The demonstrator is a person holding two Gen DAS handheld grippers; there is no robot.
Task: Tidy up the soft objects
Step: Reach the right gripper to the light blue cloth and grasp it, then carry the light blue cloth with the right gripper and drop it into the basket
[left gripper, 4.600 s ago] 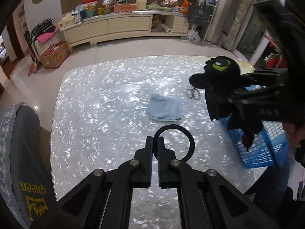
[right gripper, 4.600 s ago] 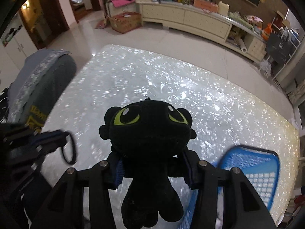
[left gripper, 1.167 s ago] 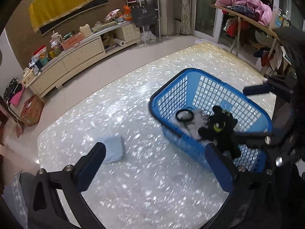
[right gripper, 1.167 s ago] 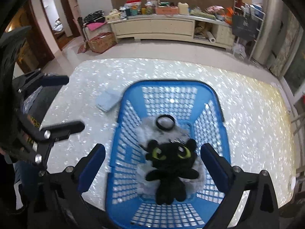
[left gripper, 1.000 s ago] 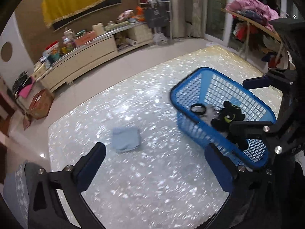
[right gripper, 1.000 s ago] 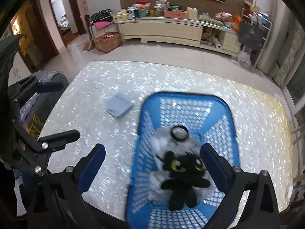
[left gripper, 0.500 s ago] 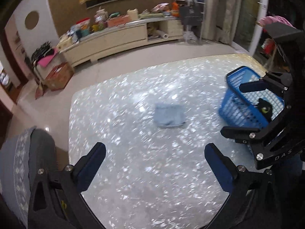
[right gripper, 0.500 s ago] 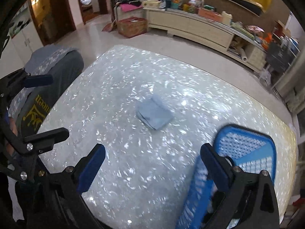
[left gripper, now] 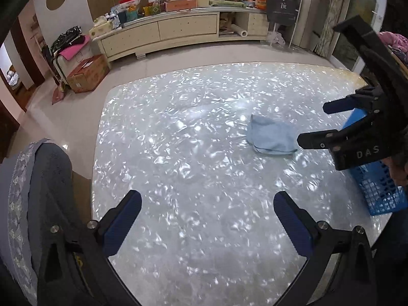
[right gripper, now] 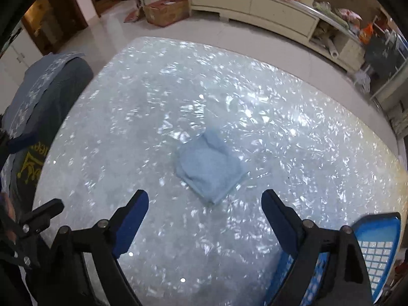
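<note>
A folded light-blue cloth [left gripper: 271, 137] lies on the shiny white table [left gripper: 191, 158]; it also shows in the right wrist view [right gripper: 210, 165], just ahead of my right gripper. My right gripper [right gripper: 205, 213] is open and empty, above the table short of the cloth; in the left wrist view it is seen from the side [left gripper: 331, 122], right of the cloth. My left gripper [left gripper: 207, 213] is open and empty over the table's near middle, well left of the cloth. The blue basket [left gripper: 382, 186] stands at the table's right edge [right gripper: 377, 250]; its contents are hidden.
A grey chair back [left gripper: 33, 178] stands against the table's left side [right gripper: 43, 89]. Beyond the table are tiled floor, a long cream cabinet [left gripper: 173, 30] with clutter on top, and a cardboard box [left gripper: 88, 75].
Both grippers have swung left, away from the basket that holds the black plush and the ring, and now face the blue cloth. Both stay open. The right gripper has come closer to the cloth.
</note>
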